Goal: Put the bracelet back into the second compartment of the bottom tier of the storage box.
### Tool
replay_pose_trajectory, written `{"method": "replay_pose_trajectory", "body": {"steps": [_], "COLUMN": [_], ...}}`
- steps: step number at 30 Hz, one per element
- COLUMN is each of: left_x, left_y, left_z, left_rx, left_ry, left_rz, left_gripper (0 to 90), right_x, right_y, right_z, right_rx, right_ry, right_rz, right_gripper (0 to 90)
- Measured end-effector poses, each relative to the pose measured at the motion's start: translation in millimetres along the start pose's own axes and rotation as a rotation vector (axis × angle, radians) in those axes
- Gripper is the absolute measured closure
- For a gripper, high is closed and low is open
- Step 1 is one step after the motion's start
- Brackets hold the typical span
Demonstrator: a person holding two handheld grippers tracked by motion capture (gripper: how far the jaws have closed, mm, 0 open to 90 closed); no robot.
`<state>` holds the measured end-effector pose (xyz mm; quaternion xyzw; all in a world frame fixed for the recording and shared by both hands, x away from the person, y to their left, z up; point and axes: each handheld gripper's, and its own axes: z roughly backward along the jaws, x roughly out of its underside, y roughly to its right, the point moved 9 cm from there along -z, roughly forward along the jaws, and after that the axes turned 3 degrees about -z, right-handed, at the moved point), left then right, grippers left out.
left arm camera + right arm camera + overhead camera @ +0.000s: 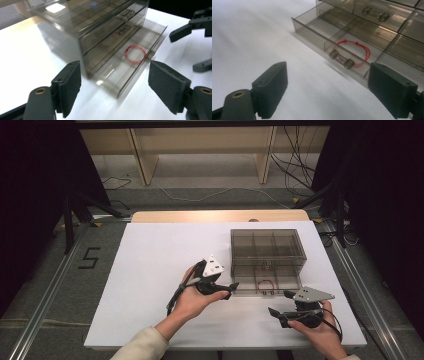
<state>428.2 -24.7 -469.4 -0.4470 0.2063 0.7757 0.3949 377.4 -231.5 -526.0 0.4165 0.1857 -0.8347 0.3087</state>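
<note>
Drawer box (267, 251) sits near table's (150, 270) right edge, bottom drawer (329, 40) pulled out w/ red band (354, 51) inside. Left gripper (113, 85) & right gripper (328, 87): jaws wide, nothing held.

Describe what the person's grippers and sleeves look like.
Both grippers, left and right, are black with flat black pads, brass-coloured screw holes and black cables. Each carries a grey three-cornered plate on top. The left arm wears a cream sleeve.

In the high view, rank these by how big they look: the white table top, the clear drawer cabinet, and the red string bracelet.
1. White table top, by far the largest.
2. Clear drawer cabinet, with its bottom drawer pulled out.
3. Red string bracelet, a small loop lying in that open drawer.
</note>
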Motion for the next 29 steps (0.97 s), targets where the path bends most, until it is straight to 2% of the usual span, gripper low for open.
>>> {"method": "replay_pose_trajectory", "body": {"steps": [6, 11, 13, 16, 19, 24, 29], "left_x": [26.3, 57.8, 71.3, 89.9, 106.2, 119.0, 118.4], "left_y": [-17.8, -34.0, -40.0, -48.9, -56.1, -63.9, -59.9], "left_z": [31.5, 57.4, 67.0, 80.5, 92.6, 104.2, 100.4], "left_rx": [-0.032, -0.086, -0.099, -0.131, -0.156, -0.19, -0.177], "left_ry": [0.014, 0.018, 0.007, -0.007, -0.017, -0.017, -0.021], "left_rz": [0.028, 0.055, 0.075, 0.081, 0.111, 0.141, 0.13], "left_gripper": [24.0, 22.8, 22.1, 20.9, 20.7, 20.7, 20.4], "right_x": [-0.2, -0.1, -0.1, -0.1, 0.1, 0.4, 0.4], "right_y": [-0.3, -0.5, -0.8, -1.0, -0.9, -0.4, -1.0], "right_z": [-0.4, -0.6, -0.9, -1.2, -1.2, -1.3, -1.4], "right_rx": [-0.004, -0.002, 0.0, -0.002, -0.001, -0.001, -0.004], "right_ry": [0.005, 0.001, -0.001, 0.0, -0.002, -0.003, -0.001], "right_rz": [0.0, 0.0, -0.003, -0.001, -0.005, 0.0, 0.003], "right_gripper": [17.3, 17.3, 17.3, 17.2, 17.2, 17.2, 17.2]}}
